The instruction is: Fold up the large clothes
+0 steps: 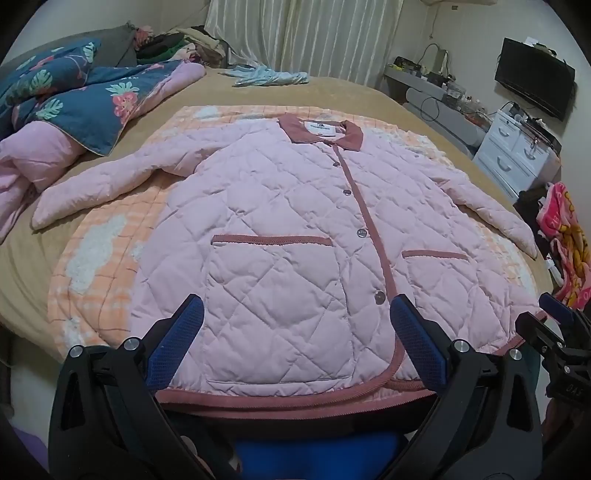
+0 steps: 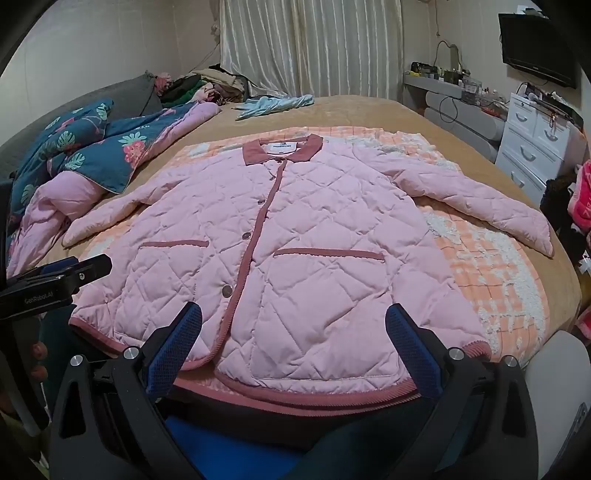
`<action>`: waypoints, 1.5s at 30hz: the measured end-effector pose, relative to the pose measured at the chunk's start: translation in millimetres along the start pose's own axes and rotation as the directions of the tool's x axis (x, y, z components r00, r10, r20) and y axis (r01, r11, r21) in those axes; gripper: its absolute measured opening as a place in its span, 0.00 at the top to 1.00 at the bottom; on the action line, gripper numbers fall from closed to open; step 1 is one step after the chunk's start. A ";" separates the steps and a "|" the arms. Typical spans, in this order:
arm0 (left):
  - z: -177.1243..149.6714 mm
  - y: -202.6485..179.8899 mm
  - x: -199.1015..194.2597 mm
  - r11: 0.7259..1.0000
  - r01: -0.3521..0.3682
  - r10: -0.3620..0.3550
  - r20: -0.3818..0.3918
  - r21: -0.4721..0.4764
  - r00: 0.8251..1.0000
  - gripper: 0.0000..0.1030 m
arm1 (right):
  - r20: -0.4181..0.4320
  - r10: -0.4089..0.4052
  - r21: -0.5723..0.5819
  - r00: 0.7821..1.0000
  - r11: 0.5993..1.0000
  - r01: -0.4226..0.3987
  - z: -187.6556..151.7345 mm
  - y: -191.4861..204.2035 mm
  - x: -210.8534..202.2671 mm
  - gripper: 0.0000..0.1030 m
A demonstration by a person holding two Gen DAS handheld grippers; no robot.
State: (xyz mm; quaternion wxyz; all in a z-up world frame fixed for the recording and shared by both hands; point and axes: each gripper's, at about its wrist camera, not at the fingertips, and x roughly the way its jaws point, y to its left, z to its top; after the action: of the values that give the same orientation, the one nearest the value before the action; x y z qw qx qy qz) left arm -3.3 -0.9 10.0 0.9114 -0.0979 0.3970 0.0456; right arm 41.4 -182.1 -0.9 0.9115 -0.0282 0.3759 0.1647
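Both cams ride on the tongs and look forward and down from the foot of the bed (image 1: 332,88), close over the hem of the pink jacket (image 1: 280,206). The left view sits more to the left, the right one more to the right. They share the whole jacket, the curtain (image 2: 310,48) and the white drawers (image 2: 532,147); each catches the other tongs at its edge.

Curtained window (image 1: 303,33), white drawers (image 1: 517,151), wall TV (image 1: 535,77) (off).
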 end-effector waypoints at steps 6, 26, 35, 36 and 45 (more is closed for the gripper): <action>2.0 0.7 -3.0 1.000 0.002 -0.002 0.005 0.002 1.000 0.08 | 0.002 0.000 0.001 1.000 1.000 0.000 0.0 -0.3 -0.3 0.04; 4.5 -1.2 -1.6 1.000 -0.003 0.003 0.014 0.012 1.000 0.08 | 0.004 -0.001 0.000 1.000 1.000 0.001 1.1 0.8 0.4 0.04; 8.1 -1.7 -2.2 1.000 -0.001 0.001 0.016 0.016 1.000 0.08 | 0.003 -0.002 0.000 1.000 1.000 0.002 1.6 2.2 3.1 0.04; 8.1 -1.5 -2.3 1.000 0.000 -0.001 0.016 0.014 1.000 0.08 | 0.003 -0.002 0.000 1.000 1.000 0.002 1.7 2.6 3.9 0.04; 9.1 -2.2 -2.2 1.000 0.000 -0.001 0.018 0.014 1.000 0.08 | 0.002 -0.001 0.001 1.000 1.000 0.001 2.2 1.0 1.4 0.04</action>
State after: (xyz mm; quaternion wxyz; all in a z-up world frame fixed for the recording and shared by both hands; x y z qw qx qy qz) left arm 2.1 -1.1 18.0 0.9156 -0.0911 0.3891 0.0434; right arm 43.5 -180.5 -0.2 0.9119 -0.0278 0.3751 0.1641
